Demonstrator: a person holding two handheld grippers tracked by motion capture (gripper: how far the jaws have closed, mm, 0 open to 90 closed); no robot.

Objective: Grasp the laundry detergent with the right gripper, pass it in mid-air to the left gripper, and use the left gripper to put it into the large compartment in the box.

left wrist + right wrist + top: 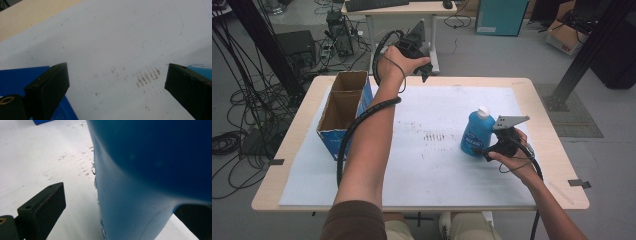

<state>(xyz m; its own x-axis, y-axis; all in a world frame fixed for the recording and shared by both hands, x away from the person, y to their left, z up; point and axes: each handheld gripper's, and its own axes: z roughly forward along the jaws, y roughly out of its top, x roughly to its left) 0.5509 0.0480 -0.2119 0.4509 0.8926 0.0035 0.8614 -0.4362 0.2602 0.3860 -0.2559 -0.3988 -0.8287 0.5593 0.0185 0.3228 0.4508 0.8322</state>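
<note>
Counting: one blue bottle (476,132) (upright), two grippers, one box (343,111).

The bottle (476,133) stood on the mat (427,165) at the right, well apart from the box (343,112) on its left edge.

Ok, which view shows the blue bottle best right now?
The high view: the blue bottle stands upright, white cap visible, beside the right claw. The right gripper view has just a close, blurred blue wall; the left gripper view catches a sliver.
</note>
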